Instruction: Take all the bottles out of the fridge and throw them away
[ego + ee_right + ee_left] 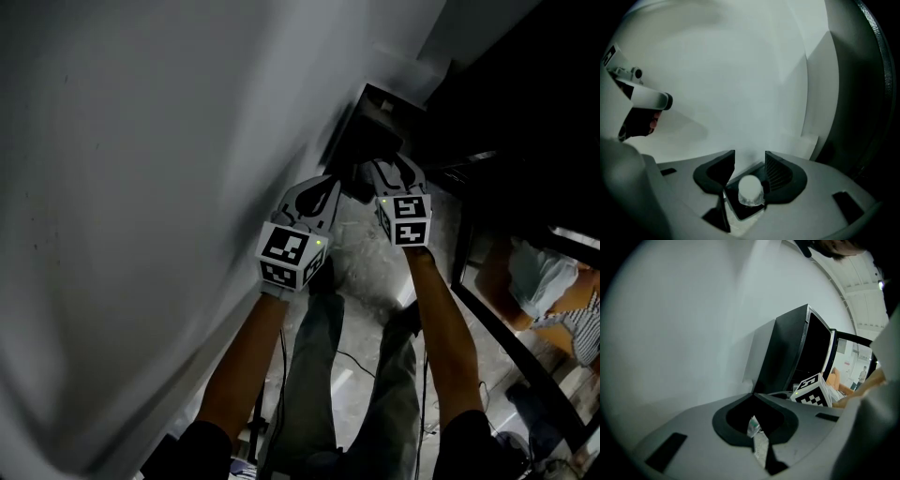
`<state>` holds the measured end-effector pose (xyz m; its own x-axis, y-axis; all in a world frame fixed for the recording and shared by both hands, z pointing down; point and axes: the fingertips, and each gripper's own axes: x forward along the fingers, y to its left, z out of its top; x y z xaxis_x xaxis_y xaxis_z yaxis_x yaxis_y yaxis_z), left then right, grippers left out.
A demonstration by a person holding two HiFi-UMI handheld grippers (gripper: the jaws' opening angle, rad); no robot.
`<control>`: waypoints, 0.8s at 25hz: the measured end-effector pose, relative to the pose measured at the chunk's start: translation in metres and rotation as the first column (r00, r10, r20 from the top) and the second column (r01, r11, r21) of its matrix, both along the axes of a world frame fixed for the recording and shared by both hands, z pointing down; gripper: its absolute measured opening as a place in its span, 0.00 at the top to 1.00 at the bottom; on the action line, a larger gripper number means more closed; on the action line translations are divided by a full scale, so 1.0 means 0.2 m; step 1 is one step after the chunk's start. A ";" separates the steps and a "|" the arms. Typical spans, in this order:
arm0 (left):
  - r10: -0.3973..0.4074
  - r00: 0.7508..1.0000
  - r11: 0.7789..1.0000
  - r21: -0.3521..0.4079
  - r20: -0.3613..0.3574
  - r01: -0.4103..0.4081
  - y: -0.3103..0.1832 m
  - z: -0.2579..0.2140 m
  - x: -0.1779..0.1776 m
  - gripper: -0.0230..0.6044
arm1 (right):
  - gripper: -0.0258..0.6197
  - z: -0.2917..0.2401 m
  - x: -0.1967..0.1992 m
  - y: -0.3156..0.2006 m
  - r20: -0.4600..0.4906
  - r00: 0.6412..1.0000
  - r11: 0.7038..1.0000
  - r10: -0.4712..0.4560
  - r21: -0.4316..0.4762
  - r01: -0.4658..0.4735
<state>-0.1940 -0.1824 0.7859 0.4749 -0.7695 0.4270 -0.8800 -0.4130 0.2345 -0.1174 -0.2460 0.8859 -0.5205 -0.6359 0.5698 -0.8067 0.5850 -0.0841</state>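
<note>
R tool [750, 158] grasping white-capped bottle [750, 191]. L tool [753, 394] clenched; small clear item [753, 426] at jaw gap, hold unclear.

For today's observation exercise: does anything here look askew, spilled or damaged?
Nothing stands out. The right gripper holds a white-capped bottle between its jaws, the left gripper is shut, and no spill or damage shows.

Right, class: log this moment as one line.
left gripper: shut | right gripper: shut on white-capped bottle | black fridge: ahead of both

Dim, deep shadows, fisheye edges, soft blur
</note>
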 end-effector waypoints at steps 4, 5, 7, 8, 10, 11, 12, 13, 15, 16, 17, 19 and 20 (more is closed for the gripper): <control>-0.003 1.000 1.000 -0.011 -0.003 0.003 -0.01 0.02 0.01 0.95 | 0.66 -0.02 0.03 0.00 0.000 1.000 1.000 0.002 0.001 -0.002; -0.002 1.000 1.000 -0.010 -0.004 0.002 -0.01 0.01 0.01 0.95 | 0.66 -0.04 0.05 0.00 0.002 1.000 1.000 0.011 0.006 -0.011; 0.005 1.000 1.000 -0.003 -0.003 -0.005 -0.01 -0.01 0.02 0.95 | 0.66 -0.08 0.09 0.02 0.009 1.000 0.999 0.028 0.020 -0.028; 0.012 1.000 1.000 0.002 -0.001 -0.012 -0.02 -0.03 0.03 0.95 | 0.66 -0.11 0.11 0.03 0.012 0.999 0.999 0.033 0.028 -0.033; 0.026 1.000 1.000 0.010 -0.001 -0.026 -0.03 -0.08 0.04 0.95 | 0.70 -0.18 0.15 0.06 0.015 0.999 0.998 0.047 0.046 -0.048; 0.035 0.999 0.999 0.015 -0.005 -0.035 -0.03 -0.11 0.06 0.95 | 0.75 -0.23 0.18 0.08 0.014 0.998 0.997 0.062 0.054 -0.063; 0.045 0.999 0.999 0.021 -0.010 -0.045 -0.03 -0.15 0.07 0.95 | 0.79 -0.28 0.21 0.10 0.015 0.997 0.995 0.082 0.063 -0.083; 0.059 0.998 0.998 0.028 -0.016 -0.058 -0.03 -0.21 0.09 0.95 | 0.84 -0.35 0.23 0.12 0.017 0.994 0.992 0.104 0.072 -0.105; 0.090 0.996 0.995 0.043 -0.028 -0.089 -0.03 -0.33 0.13 0.95 | 0.93 -0.49 0.27 0.17 0.026 0.989 0.985 0.146 0.089 -0.148; 0.104 0.994 0.994 0.048 -0.035 -0.102 -0.03 -0.39 0.15 0.95 | 0.95 -0.57 0.29 0.19 0.034 0.986 0.981 0.165 0.094 -0.167; 0.116 0.992 0.992 0.050 -0.042 -0.114 -0.01 -0.46 0.17 0.95 | 0.95 -0.66 0.30 0.23 0.045 0.983 0.978 0.179 0.097 -0.183; 0.139 0.989 0.989 0.051 -0.050 -0.137 0.03 -0.59 0.22 0.95 | 0.95 -0.84 0.33 0.31 0.073 0.977 0.974 0.201 0.092 -0.207; 0.151 0.987 0.988 0.052 -0.049 -0.148 0.06 -0.66 0.24 0.95 | 0.95 -0.92 0.34 0.36 0.088 0.974 0.972 0.211 0.087 -0.218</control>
<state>-0.1467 -0.1699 0.6530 0.6073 -0.7070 0.3625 -0.7942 -0.5511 0.2558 -0.0501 -0.1745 0.7013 -0.4061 -0.7873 0.4639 -0.9075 0.4071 -0.1034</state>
